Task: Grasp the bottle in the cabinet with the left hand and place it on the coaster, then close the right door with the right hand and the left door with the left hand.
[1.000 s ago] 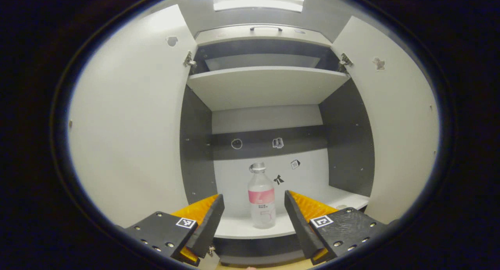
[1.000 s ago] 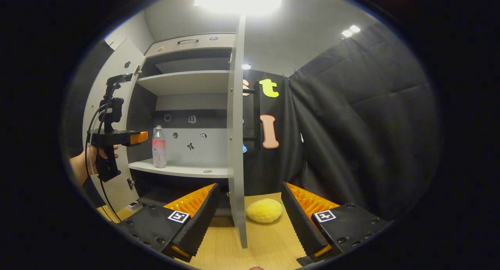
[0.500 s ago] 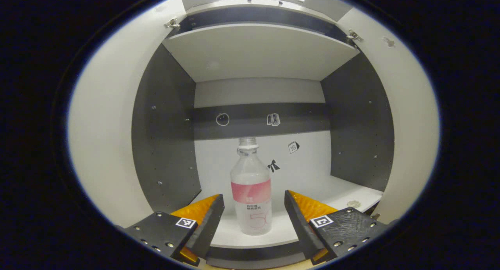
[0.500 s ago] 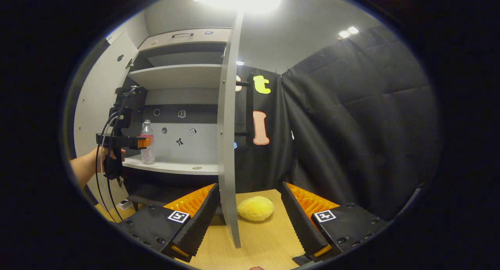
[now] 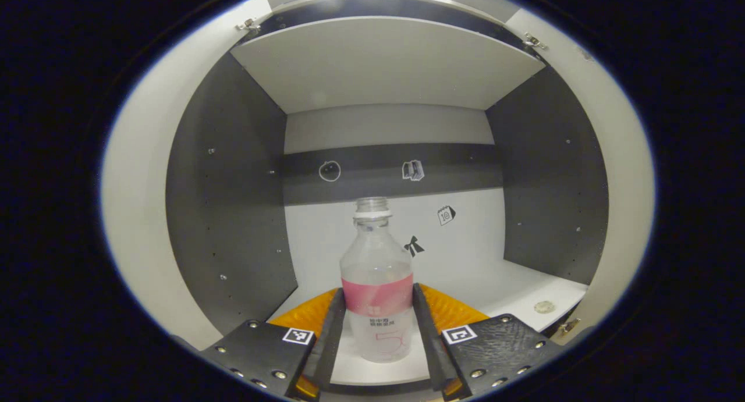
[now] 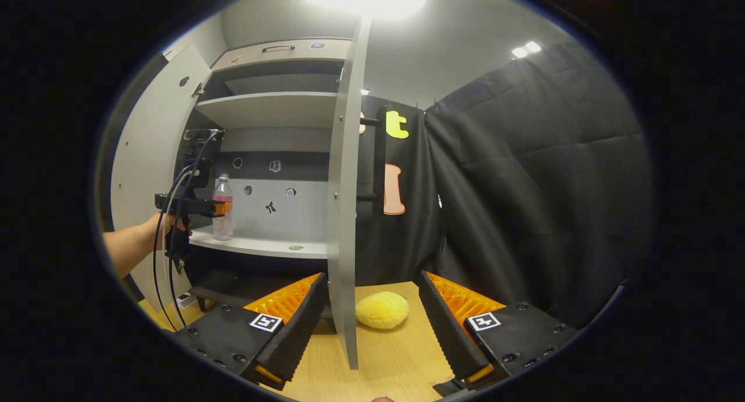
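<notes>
yellow plush [image 6: 382, 310] on wooden tabletop [image 6: 401, 361], small coin-like disc [image 5: 543, 306] – cabinet shelf, stickers [image 5: 412, 170] on back wall

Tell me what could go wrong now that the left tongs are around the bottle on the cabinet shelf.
1. The left tongs grip the bottle low, around its pink label; being tall, it may tilt when lifted.
2. The right door stands open beside the path out, so the bottle could clip its edge.

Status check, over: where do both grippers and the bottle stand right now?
Left gripper shut on bottle, upright on cabinet shelf. Right gripper open, idle beside right door. Both doors open; nothing blocking.
</notes>
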